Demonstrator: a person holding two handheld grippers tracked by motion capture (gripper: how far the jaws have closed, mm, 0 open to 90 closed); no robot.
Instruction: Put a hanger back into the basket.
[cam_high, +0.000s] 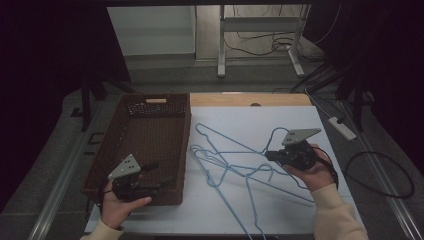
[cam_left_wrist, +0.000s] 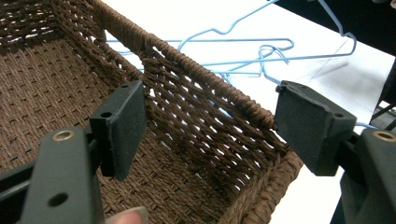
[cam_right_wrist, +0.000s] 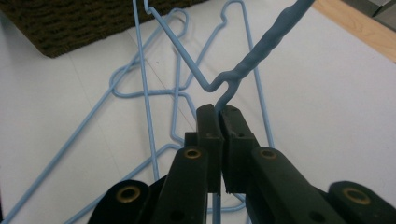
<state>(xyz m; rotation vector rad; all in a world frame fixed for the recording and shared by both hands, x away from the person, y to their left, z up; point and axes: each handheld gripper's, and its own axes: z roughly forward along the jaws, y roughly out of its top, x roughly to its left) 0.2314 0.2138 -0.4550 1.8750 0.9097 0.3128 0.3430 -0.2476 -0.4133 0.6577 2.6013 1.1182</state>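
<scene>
Hangers of thin light-blue wire (cam_high: 225, 167) lie tangled in a loose pile on the white sheet (cam_high: 300, 215) that covers the tabletop, spread from just beside the basket's right wall toward the sheet's near edge. One light-blue wire hanger (cam_right_wrist: 243, 70) is lifted out of the pile at its twisted neck: the right gripper (cam_right_wrist: 219, 112) has its two black jaws pressed together on the wire just below the twist, and in the high view this gripper (cam_high: 272, 156) sits near the right edge of the sheet, held in the person's right hand (cam_high: 312, 172), with the hook curling up beside its grey three-cornered plate. In the right gripper view the rest of the pile lies flat on the sheet beneath the raised neck.

At the left side of the tabletop stands a rectangular dark-brown woven wicker basket (cam_high: 150, 107), a handle slot cut in its far wall. The left gripper (cam_high: 157, 172), in the person's left hand (cam_high: 117, 205), hovers over the basket's near right corner with its jaws standing wide apart and nothing between them; in the left gripper view (cam_left_wrist: 210, 121) the woven wall (cam_left_wrist: 205, 102) runs between the two pads without touching either. A strip of bare wood (cam_high: 250, 100) shows at the far edge beyond the sheet. No brand, label or writing can be read on anything.
</scene>
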